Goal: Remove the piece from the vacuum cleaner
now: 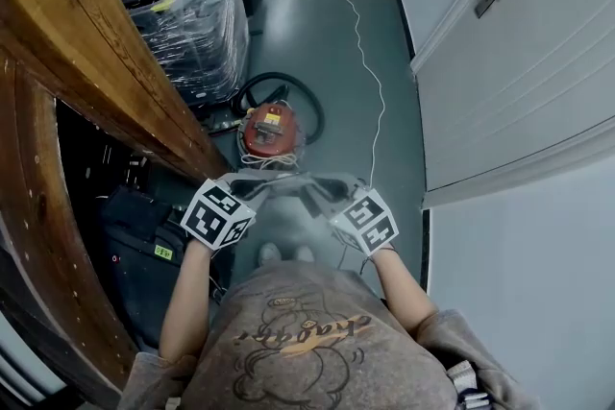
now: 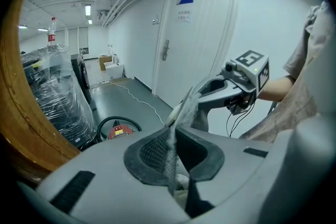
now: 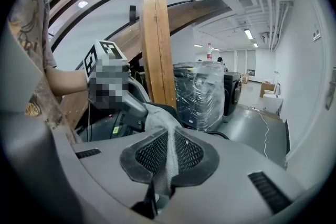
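Note:
A red vacuum cleaner (image 1: 269,132) sits on the grey floor ahead of me, with its black hose (image 1: 309,101) looped behind it. It also shows small in the left gripper view as the vacuum cleaner (image 2: 119,131). A grey mesh cloth piece (image 1: 288,186) hangs stretched between both grippers, above the floor and apart from the vacuum. My left gripper (image 2: 172,165) is shut on one end of the mesh piece (image 2: 169,152). My right gripper (image 3: 165,166) is shut on the other end of the mesh piece (image 3: 169,152). In the head view, the left gripper (image 1: 252,191) and right gripper (image 1: 325,194) face each other.
A curved wooden beam (image 1: 106,62) runs along my left, close to the left arm. A plastic-wrapped stack (image 1: 183,5) stands beyond it. A white cable (image 1: 370,62) trails across the floor. A white door (image 1: 519,43) and wall close off the right side.

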